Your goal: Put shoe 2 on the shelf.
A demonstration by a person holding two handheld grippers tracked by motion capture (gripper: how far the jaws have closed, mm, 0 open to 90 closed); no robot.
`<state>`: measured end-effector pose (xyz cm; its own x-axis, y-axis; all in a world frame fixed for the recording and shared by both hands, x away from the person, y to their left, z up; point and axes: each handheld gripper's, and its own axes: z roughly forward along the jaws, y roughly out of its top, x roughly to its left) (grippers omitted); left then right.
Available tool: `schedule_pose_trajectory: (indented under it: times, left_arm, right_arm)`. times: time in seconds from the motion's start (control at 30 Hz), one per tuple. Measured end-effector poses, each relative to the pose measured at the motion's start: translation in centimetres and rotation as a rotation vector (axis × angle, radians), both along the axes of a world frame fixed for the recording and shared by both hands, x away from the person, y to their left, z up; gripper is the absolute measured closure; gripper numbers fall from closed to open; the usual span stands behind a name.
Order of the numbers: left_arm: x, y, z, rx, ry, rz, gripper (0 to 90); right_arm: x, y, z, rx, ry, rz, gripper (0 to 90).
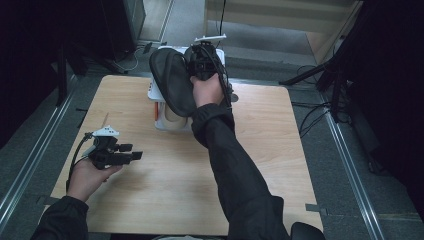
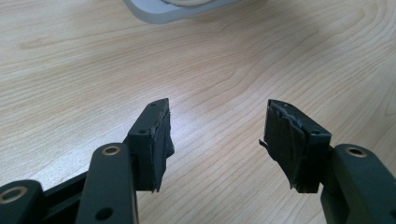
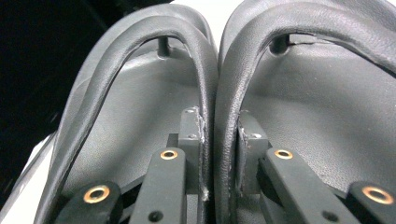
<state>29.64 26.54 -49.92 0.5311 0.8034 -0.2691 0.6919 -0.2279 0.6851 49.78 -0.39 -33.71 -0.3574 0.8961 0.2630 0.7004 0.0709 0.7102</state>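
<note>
Meanwhile, right gripper (image 3: pixel 218 158) fingers pinch both sandals' (image 1: pixel 172 82) inner edges above the box (image 1: pixel 167 122); left gripper (image 2: pixel 217 135) fingers spread over bare table (image 1: pixel 260 150).

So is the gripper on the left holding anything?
No, the left gripper has its jaws spread wide apart with just the bare wooden table between them.

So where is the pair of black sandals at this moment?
In the high view, the pair of black sandals hangs clamped in the right gripper, above the white box at the table's far edge.
</note>
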Motion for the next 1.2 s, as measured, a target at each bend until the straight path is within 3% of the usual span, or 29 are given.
schedule_pose_trajectory:
  times: [0.47,0.93,1.2]
  left_arm:
    - [-0.1,0.0,0.1,-0.012,-0.011,-0.012,42.0]
    - [-0.1,-0.2,0.1,-0.013,-0.013,-0.019,42.0]
    - [-0.1,0.0,0.1,-0.019,-0.012,-0.020,42.0]
  right_arm:
    - [2.8,2.4,0.0,0.017,0.012,-0.207,76.7]
    - [5.1,2.6,-0.2,0.022,0.047,-0.258,76.2]
    - [5.3,2.9,-0.1,0.019,0.052,-0.265,76.2]
